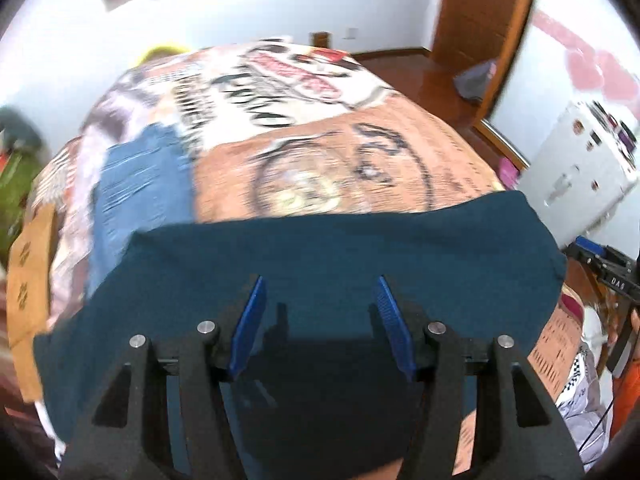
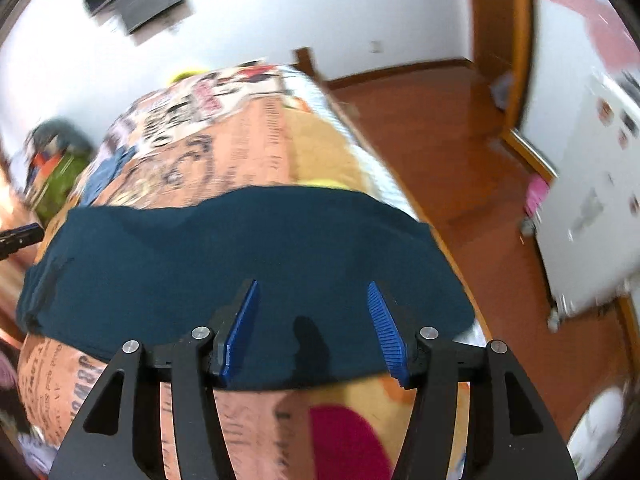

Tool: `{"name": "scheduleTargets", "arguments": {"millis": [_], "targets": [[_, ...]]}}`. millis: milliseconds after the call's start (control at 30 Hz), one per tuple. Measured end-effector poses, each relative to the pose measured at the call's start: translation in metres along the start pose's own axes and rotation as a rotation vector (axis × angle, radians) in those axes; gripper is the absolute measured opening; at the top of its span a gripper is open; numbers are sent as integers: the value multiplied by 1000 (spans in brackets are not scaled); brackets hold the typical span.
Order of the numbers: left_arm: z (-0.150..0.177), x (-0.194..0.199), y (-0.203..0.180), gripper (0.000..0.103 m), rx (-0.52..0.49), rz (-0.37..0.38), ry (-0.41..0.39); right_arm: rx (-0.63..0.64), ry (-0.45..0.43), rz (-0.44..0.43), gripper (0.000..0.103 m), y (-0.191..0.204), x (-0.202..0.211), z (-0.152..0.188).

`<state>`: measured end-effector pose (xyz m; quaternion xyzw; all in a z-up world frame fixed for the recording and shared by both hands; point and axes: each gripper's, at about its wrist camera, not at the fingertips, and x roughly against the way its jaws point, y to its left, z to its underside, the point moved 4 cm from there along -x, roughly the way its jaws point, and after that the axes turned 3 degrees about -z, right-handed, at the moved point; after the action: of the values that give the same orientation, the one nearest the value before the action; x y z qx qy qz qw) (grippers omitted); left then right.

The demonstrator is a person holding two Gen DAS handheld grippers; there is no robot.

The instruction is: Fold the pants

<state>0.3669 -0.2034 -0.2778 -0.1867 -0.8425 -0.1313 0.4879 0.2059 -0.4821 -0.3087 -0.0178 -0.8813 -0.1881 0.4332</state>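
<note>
Dark teal pants [image 1: 320,248] lie flat across the bed's [image 1: 360,152] near edge; both the left gripper [image 1: 322,320] and right gripper [image 2: 312,328] hover spread, empty, ready to pinch.

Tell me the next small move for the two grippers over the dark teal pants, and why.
Probably lower both and close on the near edge. The left gripper and right gripper are open and hold nothing, and the dark teal pants lie spread on the printed bedspread, with their near hem just below the right fingers.
</note>
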Motion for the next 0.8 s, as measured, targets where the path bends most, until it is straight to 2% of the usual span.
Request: {"name": "scheduleTargets", "arguments": {"millis": [133, 267, 367, 467, 600, 800], "targets": [[-12, -37, -41, 58, -44, 66, 76, -115, 14, 40, 52, -30, 6, 19], [-6, -59, -70, 58, -108, 66, 133, -231, 18, 30, 52, -48, 8, 36], [1, -71, -87, 58, -157, 56, 161, -313, -4, -19, 52, -52, 8, 43], [8, -74, -95, 63, -191, 23, 145, -395, -8, -80, 53, -58, 2, 48], [11, -73, -99, 66, -205, 4, 134, -451, 17, -116, 53, -61, -14, 54], [10, -75, -98, 69, -187, 5, 137, -520, 14, -179, 61, -65, -32, 55]]}}
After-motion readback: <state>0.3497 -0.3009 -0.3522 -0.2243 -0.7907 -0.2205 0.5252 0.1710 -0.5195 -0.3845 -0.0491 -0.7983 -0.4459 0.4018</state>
